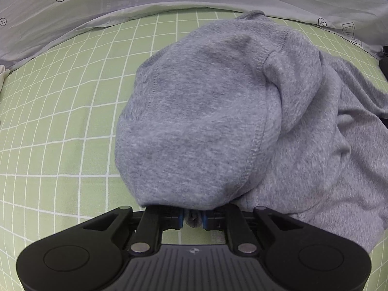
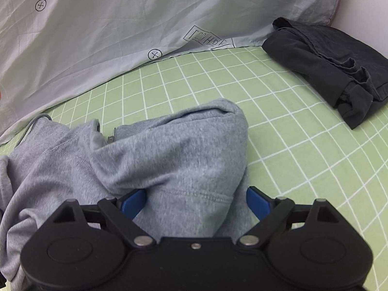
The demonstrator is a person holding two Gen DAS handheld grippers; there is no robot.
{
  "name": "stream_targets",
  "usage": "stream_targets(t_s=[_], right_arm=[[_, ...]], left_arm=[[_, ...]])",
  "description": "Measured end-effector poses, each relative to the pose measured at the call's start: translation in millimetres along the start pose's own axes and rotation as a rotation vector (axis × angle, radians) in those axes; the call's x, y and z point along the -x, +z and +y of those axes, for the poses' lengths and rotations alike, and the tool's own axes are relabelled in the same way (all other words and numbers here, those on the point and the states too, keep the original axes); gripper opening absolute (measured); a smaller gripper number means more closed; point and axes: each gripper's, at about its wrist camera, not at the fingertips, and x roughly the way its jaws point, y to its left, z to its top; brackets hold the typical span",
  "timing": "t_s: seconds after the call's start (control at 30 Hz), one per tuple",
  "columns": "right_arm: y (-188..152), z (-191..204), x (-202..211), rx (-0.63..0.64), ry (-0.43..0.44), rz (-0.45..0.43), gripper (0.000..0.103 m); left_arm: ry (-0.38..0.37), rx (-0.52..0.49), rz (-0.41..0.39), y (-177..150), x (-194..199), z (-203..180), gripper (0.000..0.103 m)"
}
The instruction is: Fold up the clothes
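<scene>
A grey fleece zip sweatshirt (image 1: 201, 111) lies bunched on the green checked bed sheet (image 1: 60, 126). My left gripper (image 1: 192, 218) is shut on a fold of its edge, and the lifted cloth drapes over the fingers and hides their tips. In the right wrist view the same sweatshirt (image 2: 169, 155) spreads leftward, its zipper (image 2: 110, 140) showing. My right gripper (image 2: 195, 202) is open, its blue pads (image 2: 133, 203) wide apart with a hump of grey cloth lying between them.
A folded dark grey garment (image 2: 327, 65) sits at the far right on the green sheet (image 2: 291, 140). A pale grey duvet with drawn marks (image 2: 109, 36) runs along the back. A white wall (image 2: 363, 7) rises behind the dark garment.
</scene>
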Motion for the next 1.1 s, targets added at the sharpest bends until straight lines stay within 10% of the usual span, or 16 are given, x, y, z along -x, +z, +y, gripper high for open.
stream_targets(t_s=[0.53, 0.67, 0.73, 0.93, 1.1], right_arm=[[23.2, -36.2, -23.3, -0.165, -0.049, -0.043, 0.100], [25.7, -40.4, -16.4, -0.191, 0.000, -0.083, 0.065], [26.1, -37.1, -6.5, -0.187, 0.033, -0.113, 0.032], [14.6, 18.2, 54.2, 0.101, 0.185, -0.252, 0.022], [-39.3, 79.9, 90.9, 0.338, 0.408, -0.187, 0.022]], left_arm=[[-0.010, -0.160, -0.162, 111.4, -21.8, -71.0, 0.014], [-0.051, -0.089, -0.149, 114.3, -14.4, -57.0, 0.016], [-0.073, -0.050, -0.151, 108.3, -6.4, -45.9, 0.018], [-0.070, 0.014, -0.169, 55.4, 40.0, -6.3, 0.018], [-0.061, 0.084, -0.150, 8.8, 67.4, 20.7, 0.018]])
